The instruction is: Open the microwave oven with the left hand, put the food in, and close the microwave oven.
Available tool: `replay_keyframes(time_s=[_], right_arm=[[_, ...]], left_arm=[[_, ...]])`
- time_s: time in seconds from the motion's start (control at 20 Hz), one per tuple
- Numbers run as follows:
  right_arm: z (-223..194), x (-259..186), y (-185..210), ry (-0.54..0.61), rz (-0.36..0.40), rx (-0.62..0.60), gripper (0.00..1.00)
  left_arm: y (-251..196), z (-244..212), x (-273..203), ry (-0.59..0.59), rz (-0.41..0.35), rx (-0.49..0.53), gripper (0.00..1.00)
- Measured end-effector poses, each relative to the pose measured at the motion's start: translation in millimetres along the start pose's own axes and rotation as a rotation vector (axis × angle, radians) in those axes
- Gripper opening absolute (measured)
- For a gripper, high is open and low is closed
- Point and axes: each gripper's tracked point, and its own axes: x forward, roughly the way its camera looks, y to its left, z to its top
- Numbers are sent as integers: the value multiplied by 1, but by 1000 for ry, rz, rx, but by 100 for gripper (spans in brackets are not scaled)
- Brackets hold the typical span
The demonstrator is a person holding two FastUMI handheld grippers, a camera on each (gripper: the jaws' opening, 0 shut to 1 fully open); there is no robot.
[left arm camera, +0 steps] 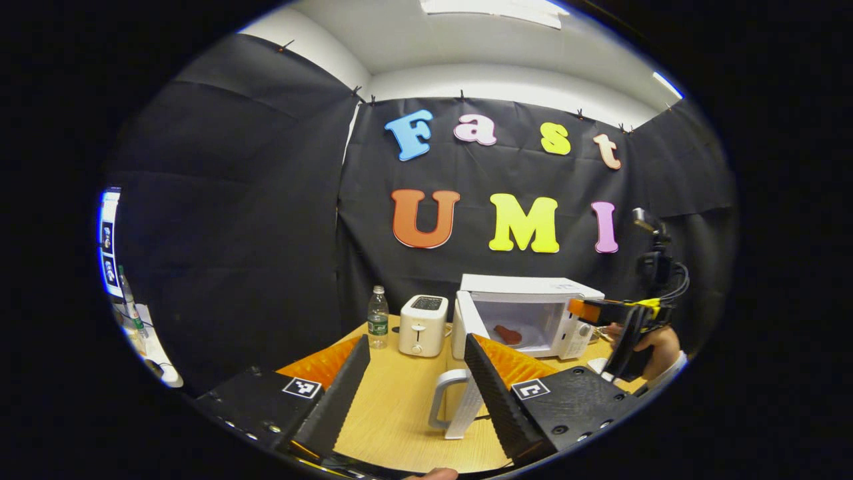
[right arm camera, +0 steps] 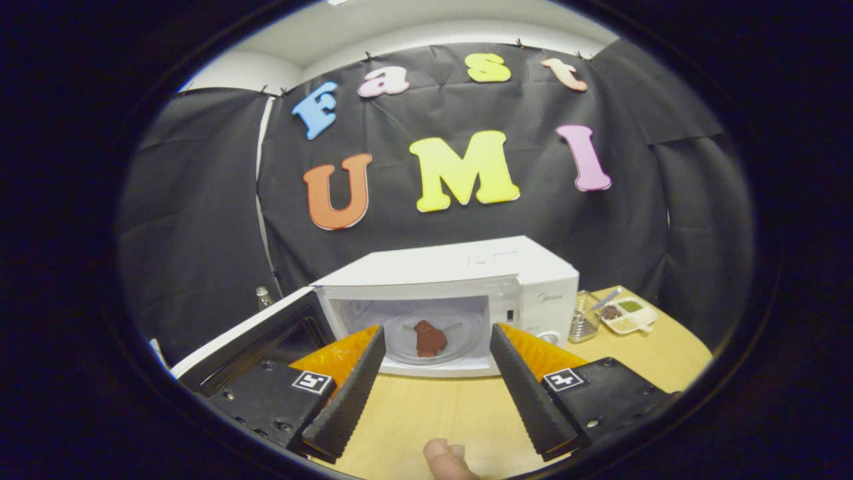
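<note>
Tabletop microwave (right arm camera: 453, 280), food (right arm camera: 430, 338) inside.

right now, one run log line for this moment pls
microwave: door open | food: inside on turntable | left gripper: open, empty | right gripper: open, empty, facing cavity | next: close door

Both black two-finger claws sit spread wide and empty — left claw (left arm camera: 416, 393), right claw (right arm camera: 433, 380) — and the right claw's holding hand (left arm camera: 656, 347) shows off to the side.
</note>
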Motion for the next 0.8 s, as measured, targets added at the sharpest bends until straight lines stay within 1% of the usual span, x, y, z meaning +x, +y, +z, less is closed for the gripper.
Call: replay_keyframes(time_s=[0.05, 0.1, 0.15, 0.2, 0.25, 0.35, 0.4, 0.5, 0.55, 0.6, 0.7, 0.8], right_arm=[[9, -23, -10, -19, -23, -32, 89], [21, -47, -19, -52, -45, -55, 100], [36, -73, -23, -97, -51, -61, 100], [50, -98, -24, -137, -40, -56, 100], [57, -120, -24, -162, -20, -49, 100], [66, -162, -27, -170, 18, -48, 100], [72, -181, -32, -180, 29, -46, 100], [84, -217, -49, -210, 32, -52, 100], [86, -232, -61, -222, 18, -50, 100], [89, -245, -75, -237, 1, -47, 100], [94, -267, -98, -258, -33, -39, 100], [97, -279, -119, -270, -61, -28, 100]], left_arm=[[1, 2, -1, -11, -2, 12, 84], [4, 3, -2, -14, 1, 24, 76], [7, 3, -3, -12, -1, 30, 72], [7, 2, -5, -3, -15, 34, 55], [6, -1, -5, 7, -26, 34, 48], [12, -2, -5, 9, -17, 52, 42], [8, 2, -4, 19, -60, 63, 42], [-5, -23, 6, 71, -102, 20, 4], [3, -27, 15, 81, -83, 29, 3], [11, -32, 22, 92, -64, 54, 4], [14, -47, 31, 117, -55, 84, 2], [14, -64, 45, 152, -47, 81, 2]])
